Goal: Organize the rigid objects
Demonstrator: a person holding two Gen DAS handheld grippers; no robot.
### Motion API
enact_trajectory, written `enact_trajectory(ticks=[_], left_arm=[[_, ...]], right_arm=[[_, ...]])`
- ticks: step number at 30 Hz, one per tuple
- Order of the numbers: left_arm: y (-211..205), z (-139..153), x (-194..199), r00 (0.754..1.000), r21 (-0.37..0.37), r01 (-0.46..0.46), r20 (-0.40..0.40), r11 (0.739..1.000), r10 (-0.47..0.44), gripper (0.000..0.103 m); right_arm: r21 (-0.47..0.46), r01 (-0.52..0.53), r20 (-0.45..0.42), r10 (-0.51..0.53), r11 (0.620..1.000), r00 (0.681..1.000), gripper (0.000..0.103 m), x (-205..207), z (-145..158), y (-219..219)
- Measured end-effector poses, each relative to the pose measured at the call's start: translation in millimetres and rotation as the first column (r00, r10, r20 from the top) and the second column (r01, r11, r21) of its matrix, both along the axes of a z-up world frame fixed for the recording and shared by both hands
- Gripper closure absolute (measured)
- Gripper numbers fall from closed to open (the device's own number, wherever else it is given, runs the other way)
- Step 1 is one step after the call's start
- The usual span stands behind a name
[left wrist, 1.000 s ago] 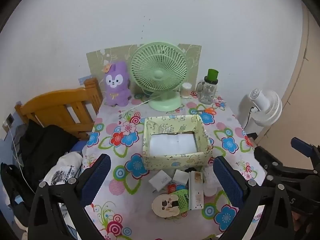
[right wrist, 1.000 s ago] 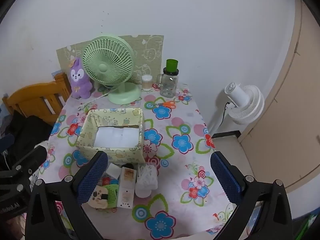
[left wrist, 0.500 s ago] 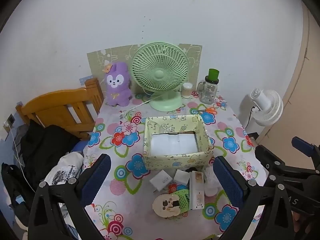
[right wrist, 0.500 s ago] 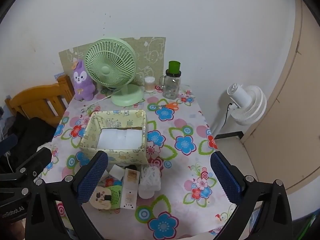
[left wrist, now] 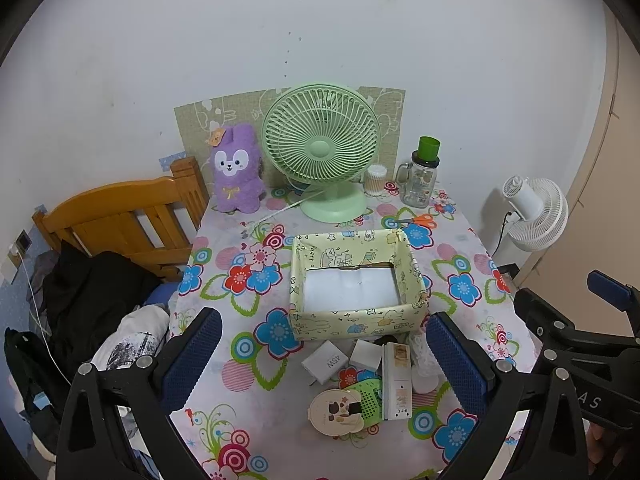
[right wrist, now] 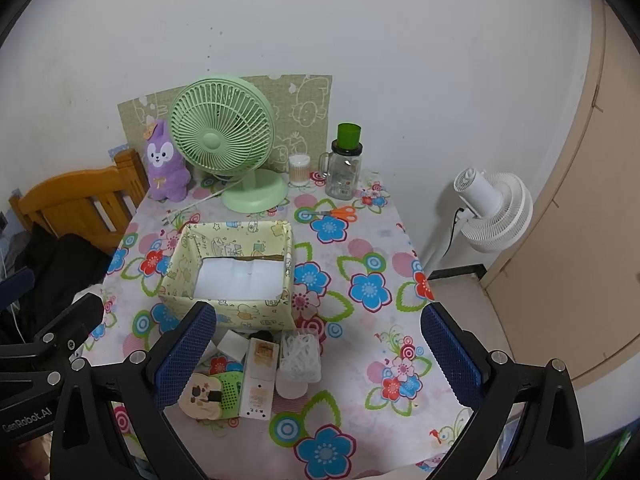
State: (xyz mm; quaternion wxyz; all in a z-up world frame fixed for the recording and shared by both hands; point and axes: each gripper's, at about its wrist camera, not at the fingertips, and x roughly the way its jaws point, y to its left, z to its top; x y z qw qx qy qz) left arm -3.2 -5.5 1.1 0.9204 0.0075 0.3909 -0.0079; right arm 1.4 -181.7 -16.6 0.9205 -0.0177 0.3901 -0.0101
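I hold both grippers spread wide and empty above the table's near edge; the long white box (right wrist: 258,378) lies lengthwise toward the bin (right wrist: 236,272), probably nearer my right gripper (right wrist: 318,356) than my left gripper (left wrist: 324,356).

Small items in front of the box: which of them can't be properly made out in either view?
- Dark item against the box: left view, mostly hidden behind the white cube and long carton.
- White charger: right view, hidden behind the right gripper finger.
- Carton print: both views, too small to read.
- Clear tub: left view, partly behind the left gripper finger.
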Motion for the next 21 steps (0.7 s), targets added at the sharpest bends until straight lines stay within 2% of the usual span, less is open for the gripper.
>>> enact_trajectory(ticks=[21], left_arm=[[3.2, -1.3, 4.7, 1.000, 0.011, -0.010, -0.003, 1.000, 0.010, 0.000]], right_arm=[[0.015, -0.007, 0.005, 0.007, 1.000, 1.000, 0.000, 4.0, 0.4, -0.5]])
